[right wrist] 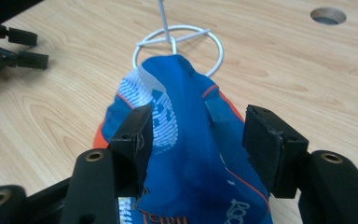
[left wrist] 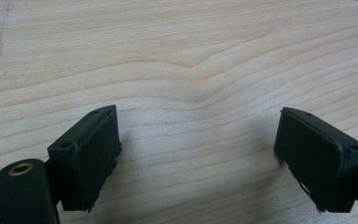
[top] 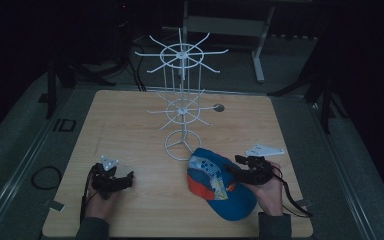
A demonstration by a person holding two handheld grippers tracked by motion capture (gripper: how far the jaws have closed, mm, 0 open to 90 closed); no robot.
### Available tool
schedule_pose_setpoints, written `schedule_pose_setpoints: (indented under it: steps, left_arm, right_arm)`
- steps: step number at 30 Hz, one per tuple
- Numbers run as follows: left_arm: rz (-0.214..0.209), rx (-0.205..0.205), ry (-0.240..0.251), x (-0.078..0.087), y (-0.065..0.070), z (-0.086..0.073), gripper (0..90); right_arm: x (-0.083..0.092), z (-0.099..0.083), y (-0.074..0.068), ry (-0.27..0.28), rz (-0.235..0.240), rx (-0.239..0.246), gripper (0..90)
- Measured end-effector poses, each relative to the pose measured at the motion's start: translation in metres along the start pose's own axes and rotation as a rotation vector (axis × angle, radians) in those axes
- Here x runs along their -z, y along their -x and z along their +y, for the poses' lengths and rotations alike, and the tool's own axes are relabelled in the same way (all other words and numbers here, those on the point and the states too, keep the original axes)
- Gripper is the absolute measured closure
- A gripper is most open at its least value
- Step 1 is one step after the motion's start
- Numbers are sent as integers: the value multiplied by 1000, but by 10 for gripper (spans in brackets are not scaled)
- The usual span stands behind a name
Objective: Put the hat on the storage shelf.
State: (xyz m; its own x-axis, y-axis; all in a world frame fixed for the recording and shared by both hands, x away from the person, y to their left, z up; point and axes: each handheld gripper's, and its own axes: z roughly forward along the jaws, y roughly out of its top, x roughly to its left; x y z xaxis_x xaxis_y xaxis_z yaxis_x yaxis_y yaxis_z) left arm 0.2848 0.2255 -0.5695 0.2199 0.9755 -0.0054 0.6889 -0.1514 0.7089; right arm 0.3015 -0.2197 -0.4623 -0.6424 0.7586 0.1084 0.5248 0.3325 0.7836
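Blue cap point(right wrist: 191, 154) between right claw point(right wrist: 198, 135), wooden table point(top: 130, 130), dark room

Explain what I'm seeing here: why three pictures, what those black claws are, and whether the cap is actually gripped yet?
A person at a wooden table holds a two-jaw claw in each hand. The high view looks down from above; the other two come from cameras riding on each claw.

The left claw hovers over bare wood, jaws wide apart, nothing between them.

The right claw straddles a raised fold of the blue and orange cap. Its left pad seems to touch the fabric, while a gap remains at the other pad, so the cap does not look gripped yet.

Behind the cap stands a white wire display rack with hooks, its ring base beside the cap.
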Motion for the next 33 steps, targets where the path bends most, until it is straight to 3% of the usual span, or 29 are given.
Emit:
schedule_pose_setpoints:
  steps: [9,17,33]
  left_arm:
    - [-5,-6,-1,0,0,0,146]
    - [-5,-7,0,0,0,0,147]
    - [-6,2,4,0,1,0,146]
  right_arm:
    - [-3,0,-4,-10,-17,19,419]
    - [-2,6,-9,-25,-4,26,432]
    - [-19,34,-6,-155,1,111,416]
